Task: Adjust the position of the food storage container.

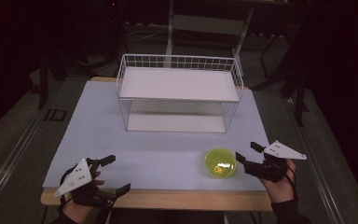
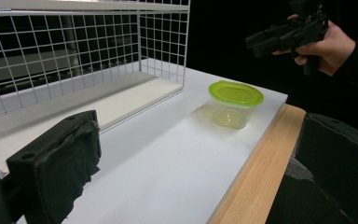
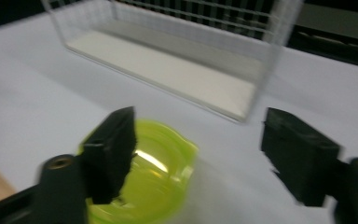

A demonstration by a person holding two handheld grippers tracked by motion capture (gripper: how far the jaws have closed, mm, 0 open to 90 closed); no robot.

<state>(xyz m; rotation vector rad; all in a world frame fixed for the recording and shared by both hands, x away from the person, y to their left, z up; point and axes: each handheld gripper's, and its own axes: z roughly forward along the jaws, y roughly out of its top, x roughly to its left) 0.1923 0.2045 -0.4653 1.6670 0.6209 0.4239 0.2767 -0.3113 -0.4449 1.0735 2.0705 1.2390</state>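
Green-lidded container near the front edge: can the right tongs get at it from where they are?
Probably yes. The right tongs stand open just beside the green-lidded container, with only bare table between. The wire shelf sits well behind, out of the way.

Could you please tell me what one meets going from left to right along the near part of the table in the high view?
Left gripper → green-lidded container → right gripper.
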